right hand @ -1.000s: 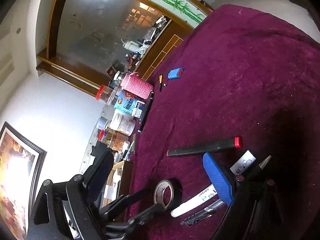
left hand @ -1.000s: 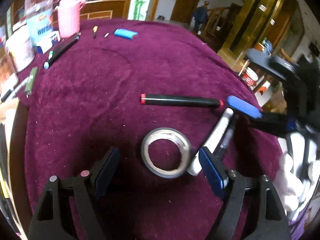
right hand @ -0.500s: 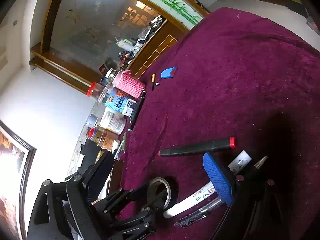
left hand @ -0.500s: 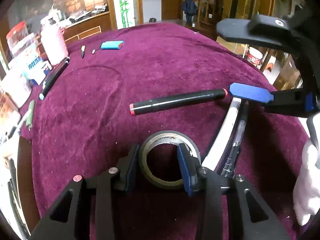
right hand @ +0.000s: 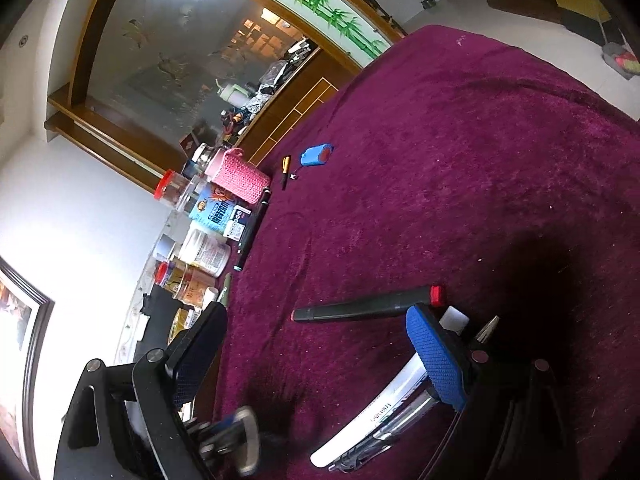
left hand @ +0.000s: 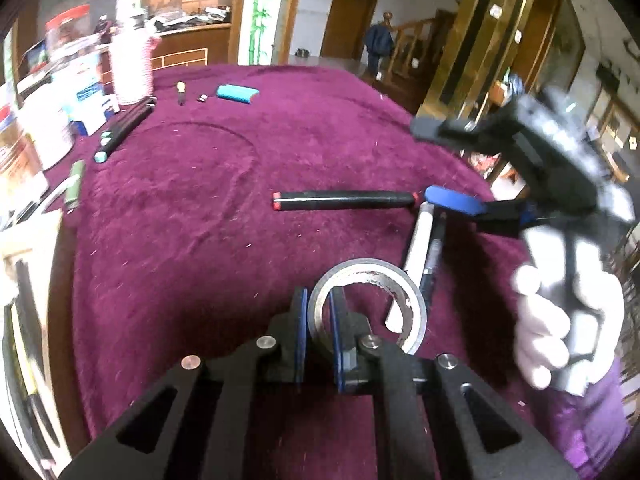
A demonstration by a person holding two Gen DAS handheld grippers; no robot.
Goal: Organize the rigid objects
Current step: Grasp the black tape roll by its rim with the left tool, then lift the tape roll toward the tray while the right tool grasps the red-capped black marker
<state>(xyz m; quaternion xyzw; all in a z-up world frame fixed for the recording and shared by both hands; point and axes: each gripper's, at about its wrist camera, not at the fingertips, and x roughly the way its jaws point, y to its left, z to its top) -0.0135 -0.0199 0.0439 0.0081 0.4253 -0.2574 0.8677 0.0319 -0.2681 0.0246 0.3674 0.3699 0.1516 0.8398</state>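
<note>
Tape, a grey stiff light roll (left hand: 366,308), sits pinched through its wall by my left tool (left hand: 318,334); my right tool (right hand: 316,354), beside it, gapes empty.

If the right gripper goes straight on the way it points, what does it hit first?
Probably the black marker with red ends, lying crosswise just beyond the open right gripper; depth is uncertain.

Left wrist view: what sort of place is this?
Probably a lived-in home: a table under a plum velvet cloth, a wooden staircase behind, and jars and boxes along the table's edge.
</note>
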